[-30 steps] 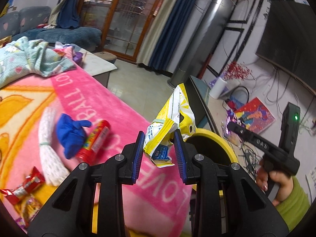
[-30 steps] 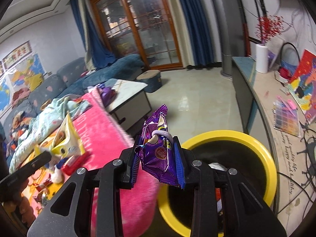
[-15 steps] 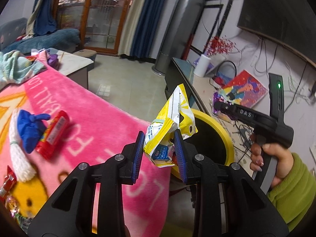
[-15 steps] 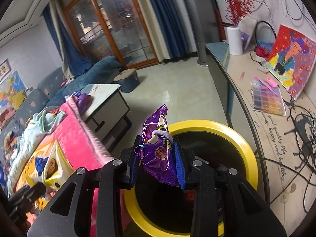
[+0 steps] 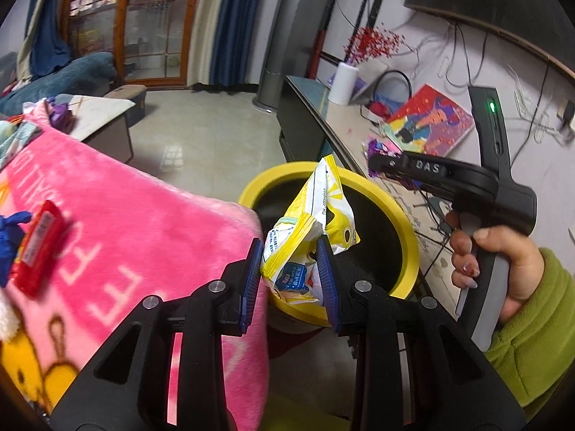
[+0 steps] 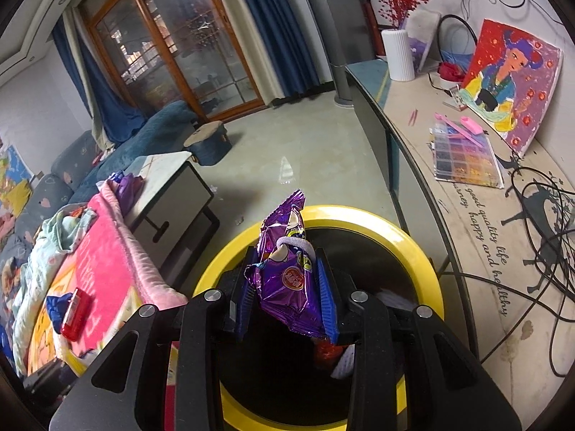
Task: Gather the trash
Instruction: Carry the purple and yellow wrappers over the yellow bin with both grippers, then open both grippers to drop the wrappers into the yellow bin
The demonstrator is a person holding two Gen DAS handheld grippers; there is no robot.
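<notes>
Crinkled purple foil wrapper (image 6: pixel 287 273) pinched in right gripper (image 6: pixel 287 291) over round yellow-rimmed bin (image 6: pixel 413 248), yellow-white snack bag (image 5: pixel 309 237) clamped in left gripper (image 5: pixel 291 280) at its rim beside pink fleece blanket (image 5: pixel 143 222).

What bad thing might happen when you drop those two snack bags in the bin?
1. The yellow wrapper in the left gripper hangs near the yellow bin's rim, beside the pink blanket; released here, it might catch the rim or fall outside.
2. The purple wrapper in the right gripper sits over the opening, but crinkly foil could cling to a pad.
</notes>
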